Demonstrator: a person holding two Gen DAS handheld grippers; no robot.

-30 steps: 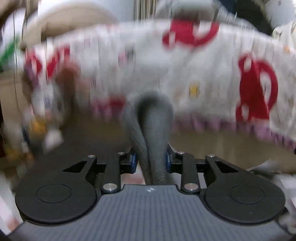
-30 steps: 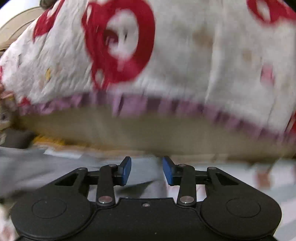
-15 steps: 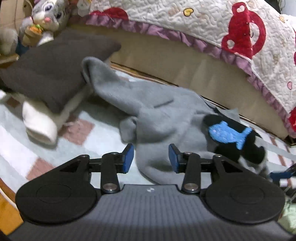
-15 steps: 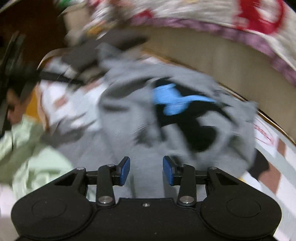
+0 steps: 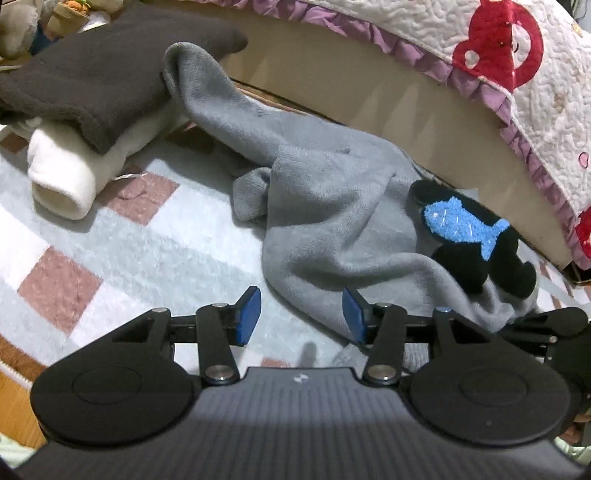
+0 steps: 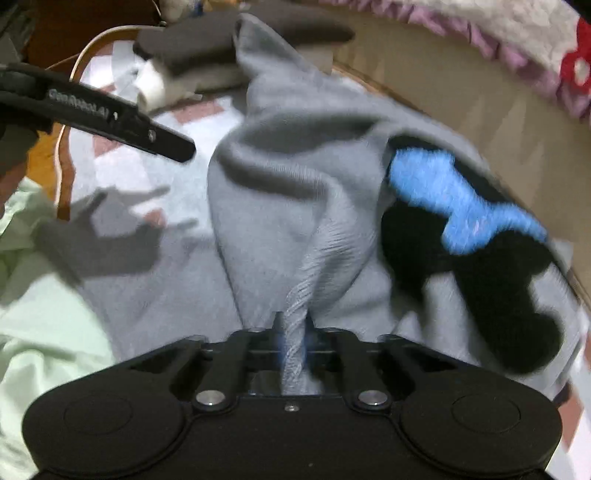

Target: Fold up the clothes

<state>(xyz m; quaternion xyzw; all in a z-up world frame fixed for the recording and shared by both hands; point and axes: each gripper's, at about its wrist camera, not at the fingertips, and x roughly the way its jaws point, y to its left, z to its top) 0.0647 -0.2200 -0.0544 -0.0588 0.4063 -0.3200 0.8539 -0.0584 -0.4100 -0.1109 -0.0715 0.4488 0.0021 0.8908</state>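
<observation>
Light: even indoor light, moderately bright.
Shadows: hard tool shadow on the rug (image 6: 122,236).
Blur: right wrist view smeared; left wrist view sharper.
Distortion: fisheye bending at edges.

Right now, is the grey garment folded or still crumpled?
Crumpled: the grey garment lies bunched in loose ridges on the rug, one sleeve trailing.

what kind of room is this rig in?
Most likely a bedroom floor at home: a quilted bedspread with a purple frill hangs over a bed base, a checked rug lies beneath, and a plush toy sits behind folded clothes.
</observation>
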